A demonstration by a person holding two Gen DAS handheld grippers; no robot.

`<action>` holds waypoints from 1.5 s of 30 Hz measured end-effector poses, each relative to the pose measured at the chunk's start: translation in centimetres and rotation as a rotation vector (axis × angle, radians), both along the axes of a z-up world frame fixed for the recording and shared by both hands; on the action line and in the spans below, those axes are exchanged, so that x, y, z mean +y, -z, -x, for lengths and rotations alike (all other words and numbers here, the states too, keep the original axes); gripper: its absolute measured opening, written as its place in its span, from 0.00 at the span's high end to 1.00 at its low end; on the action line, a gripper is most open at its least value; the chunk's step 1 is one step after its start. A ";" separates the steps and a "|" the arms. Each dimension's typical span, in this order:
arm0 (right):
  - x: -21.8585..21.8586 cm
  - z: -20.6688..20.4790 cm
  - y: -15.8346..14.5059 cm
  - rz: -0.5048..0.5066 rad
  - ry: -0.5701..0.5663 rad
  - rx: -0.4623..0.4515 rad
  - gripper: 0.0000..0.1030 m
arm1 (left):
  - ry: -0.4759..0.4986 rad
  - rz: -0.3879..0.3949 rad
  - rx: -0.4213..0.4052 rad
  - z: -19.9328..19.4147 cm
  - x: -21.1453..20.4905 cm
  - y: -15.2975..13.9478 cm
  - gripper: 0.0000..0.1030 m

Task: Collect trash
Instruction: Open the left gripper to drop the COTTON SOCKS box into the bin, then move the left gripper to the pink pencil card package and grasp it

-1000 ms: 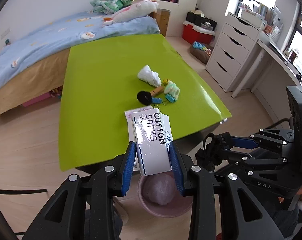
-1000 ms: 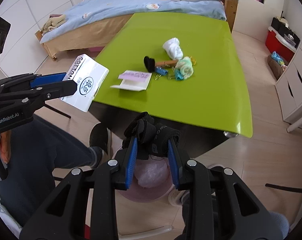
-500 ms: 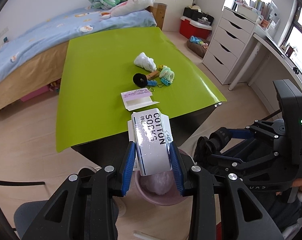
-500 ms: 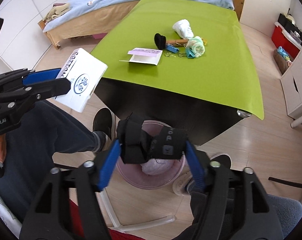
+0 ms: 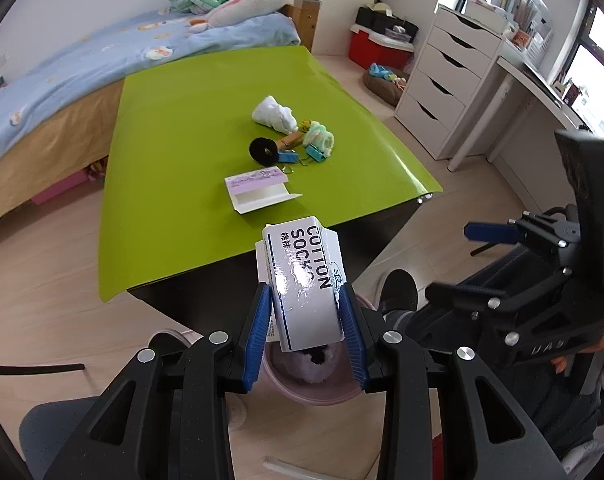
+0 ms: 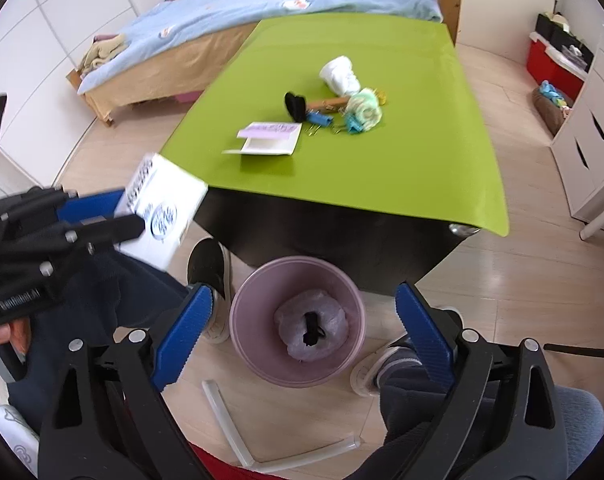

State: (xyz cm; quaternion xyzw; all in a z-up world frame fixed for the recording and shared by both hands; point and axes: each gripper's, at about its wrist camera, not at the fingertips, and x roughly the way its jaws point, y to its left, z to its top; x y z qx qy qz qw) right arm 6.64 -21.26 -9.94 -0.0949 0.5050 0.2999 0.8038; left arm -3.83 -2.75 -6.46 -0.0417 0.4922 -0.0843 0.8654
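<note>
My left gripper [image 5: 304, 320] is shut on a white "COTTON SOCKS" box [image 5: 304, 280], held above the pink bin [image 5: 302, 390]. In the right wrist view the same box [image 6: 162, 208] hangs left of the bin [image 6: 246, 344]. My right gripper [image 6: 300, 320] sits right over the bin, its jaws opening wide with nothing between them. A black bundle [image 6: 312, 326] lies on the crumpled bag inside the bin. On the green table [image 6: 382, 168] lie an opened pink-and-white carton [image 6: 270, 138], a white wad [image 6: 340, 76], a black roll [image 6: 294, 106], blue clips and a pale green wad [image 6: 366, 110].
The bin stands on the wooden floor against the table's dark front. A person's shoes [image 6: 208, 264] and legs flank it. A bed [image 6: 262, 4] lies behind the table, white drawers [image 6: 594, 140] to the right. A white chair frame [image 6: 238, 432] lies near the bottom.
The right gripper's jaws spread apart and the black bundle they held dropped into the bin. The left gripper with the sock box has drawn back from the table edge toward the bin.
</note>
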 end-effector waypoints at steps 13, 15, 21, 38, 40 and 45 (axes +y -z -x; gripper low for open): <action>-2.5 -0.9 -1.7 -0.034 0.067 -0.036 0.09 | 0.025 0.013 0.011 -0.4 -1.2 0.3 0.26; -2.6 -0.8 -1.7 -0.035 0.070 -0.036 0.08 | 0.014 0.019 -0.009 -0.3 -1.1 0.1 0.15; -2.5 -0.8 -1.5 -0.039 0.066 -0.031 0.07 | -0.020 0.014 0.001 -0.5 -0.5 0.0 0.10; -1.6 -2.0 -2.0 -0.044 0.059 -0.039 0.06 | -0.099 0.033 0.017 -2.4 1.6 -0.1 0.07; -1.5 -2.5 -2.0 -0.043 0.062 -0.040 0.06 | -0.109 0.041 0.028 -3.1 1.8 0.1 0.07; -1.3 -3.4 -2.1 -0.041 0.067 -0.041 0.06 | -0.128 0.047 0.047 -5.0 1.9 0.6 0.07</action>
